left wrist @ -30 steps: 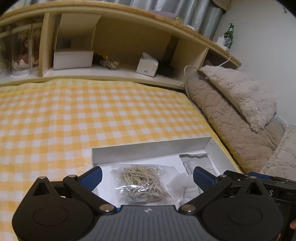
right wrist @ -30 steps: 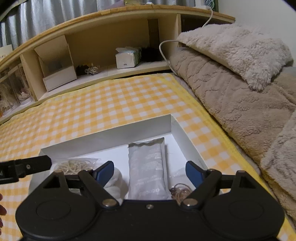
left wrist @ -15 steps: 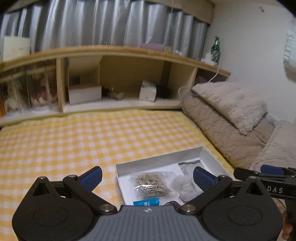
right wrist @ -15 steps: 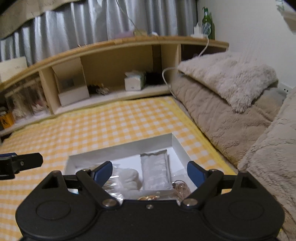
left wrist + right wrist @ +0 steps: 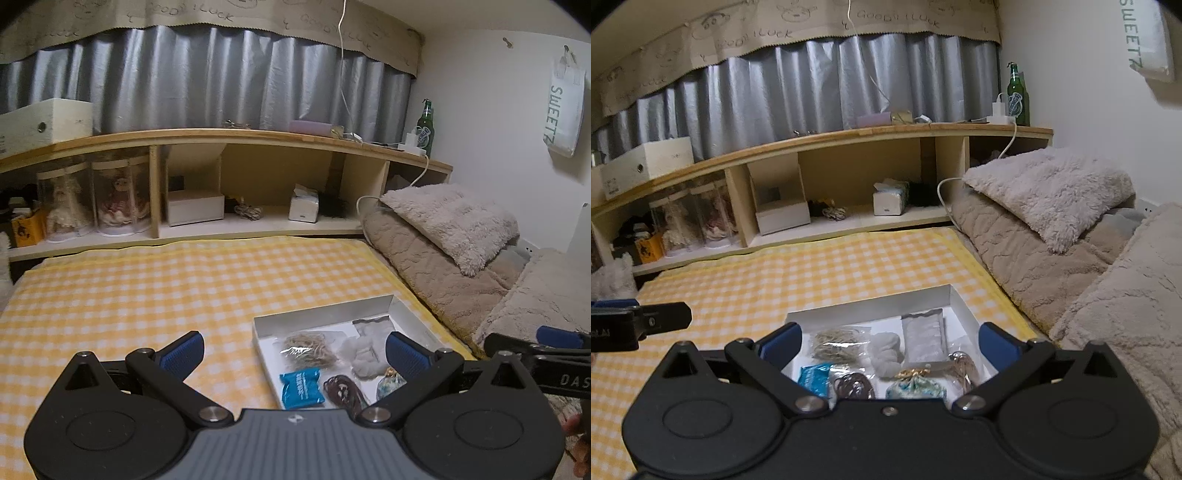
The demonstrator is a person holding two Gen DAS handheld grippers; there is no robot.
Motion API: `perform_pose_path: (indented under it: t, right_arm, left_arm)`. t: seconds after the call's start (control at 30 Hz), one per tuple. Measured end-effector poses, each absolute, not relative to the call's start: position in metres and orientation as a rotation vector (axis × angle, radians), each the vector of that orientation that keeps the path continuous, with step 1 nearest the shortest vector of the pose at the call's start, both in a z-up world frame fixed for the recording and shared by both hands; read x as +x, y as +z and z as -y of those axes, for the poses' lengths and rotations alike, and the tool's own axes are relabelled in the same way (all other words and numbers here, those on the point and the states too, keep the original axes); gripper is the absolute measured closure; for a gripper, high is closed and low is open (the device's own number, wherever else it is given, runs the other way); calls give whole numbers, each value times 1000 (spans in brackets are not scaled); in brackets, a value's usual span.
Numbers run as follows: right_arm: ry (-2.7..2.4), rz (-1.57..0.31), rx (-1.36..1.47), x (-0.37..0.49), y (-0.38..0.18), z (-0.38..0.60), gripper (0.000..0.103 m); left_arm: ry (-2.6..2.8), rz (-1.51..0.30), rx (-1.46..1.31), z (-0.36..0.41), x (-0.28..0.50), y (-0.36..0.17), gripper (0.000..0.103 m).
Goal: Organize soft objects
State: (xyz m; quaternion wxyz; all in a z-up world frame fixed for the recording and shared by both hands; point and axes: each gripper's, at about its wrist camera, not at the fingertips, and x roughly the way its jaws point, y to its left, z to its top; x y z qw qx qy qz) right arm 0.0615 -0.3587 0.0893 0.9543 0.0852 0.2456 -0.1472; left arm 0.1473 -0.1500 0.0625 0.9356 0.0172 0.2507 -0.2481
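A shallow white box [image 5: 325, 313] [image 5: 871, 301] lies on the yellow checked bedspread [image 5: 147, 288]. In it are a clear bag of rubber bands [image 5: 308, 349] [image 5: 838, 341], a white fluffy wad [image 5: 364, 356] [image 5: 886, 350], a grey pouch [image 5: 921, 334], a blue packet [image 5: 301, 384] [image 5: 814, 376], a brown cord bundle [image 5: 340, 387] and a teal drawstring bag [image 5: 914, 387]. My left gripper [image 5: 293, 349] is open and empty above the box's near side. My right gripper [image 5: 888, 341] is open and empty above the box.
A wooden headboard shelf [image 5: 229, 221] at the back holds small boxes, a tissue box [image 5: 303, 206] and doll cases. Fluffy pillows and a brown blanket [image 5: 443, 236] lie along the right. A green bottle [image 5: 425, 127] stands on the shelf top.
Both grippers have risen and pulled back from the box, so more of the room and box contents show. Both stay open and empty.
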Motion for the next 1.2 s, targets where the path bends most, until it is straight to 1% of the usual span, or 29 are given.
perform_pose_path:
  t: [0.2,0.5,0.93,1.2]
  right_arm:
    - [-330,-458,152,27,92,344,0]
    - [-357,-474,103,-11,74,327,0]
    - [-358,-486,70,-46,49,307,0]
    - [-375,-466,53,-49,44,304,0]
  left_arm:
    - [-498,-499,50,135,118,59,0]
    - [-473,-473,103,121,83,36,0]
    - [-446,-511,116,104,59,5,0]
    - [-435,-496,127,101,55,1,0]
